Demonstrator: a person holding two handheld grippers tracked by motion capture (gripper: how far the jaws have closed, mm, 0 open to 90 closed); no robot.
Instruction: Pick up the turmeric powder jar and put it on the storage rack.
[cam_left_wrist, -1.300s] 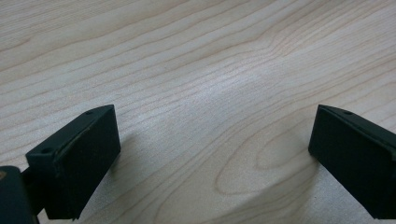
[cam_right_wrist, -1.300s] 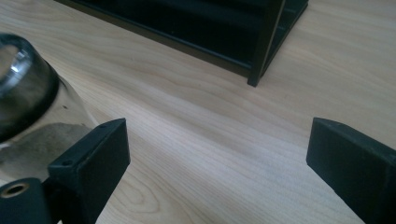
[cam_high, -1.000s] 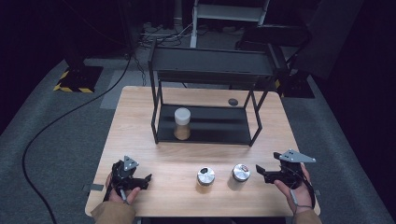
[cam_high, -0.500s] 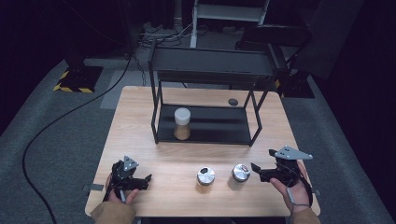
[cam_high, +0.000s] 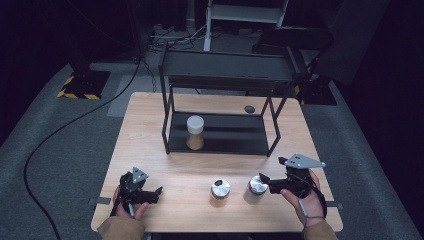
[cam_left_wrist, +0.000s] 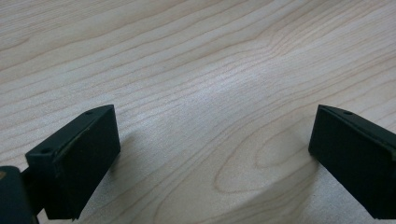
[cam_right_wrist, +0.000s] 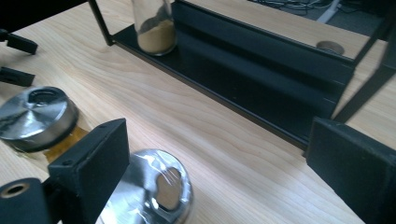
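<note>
Two small jars with silver lids stand near the table's front edge, one in the middle (cam_high: 220, 189) and one to its right (cam_high: 257, 184). My right gripper (cam_high: 266, 182) is open, its tips right beside the right jar. In the right gripper view that jar's lid (cam_right_wrist: 149, 191) lies low between the spread jaws of the right gripper (cam_right_wrist: 224, 172), close to the left one, and the other jar (cam_right_wrist: 37, 116) sits further left. My left gripper (cam_high: 156, 193) rests open at the front left. The left gripper (cam_left_wrist: 215, 154) has bare wood between its jaws.
A black two-level rack (cam_high: 225, 145) stands mid-table with a white-lidded jar of tan powder (cam_high: 195, 132) on its lower shelf. A small dark disc (cam_high: 248, 108) lies behind the rack. A black cable (cam_high: 60, 135) runs across the floor at left.
My right gripper has slid a little to the left, closing in on the right silver-lidded jar. The left gripper has stayed in place.
</note>
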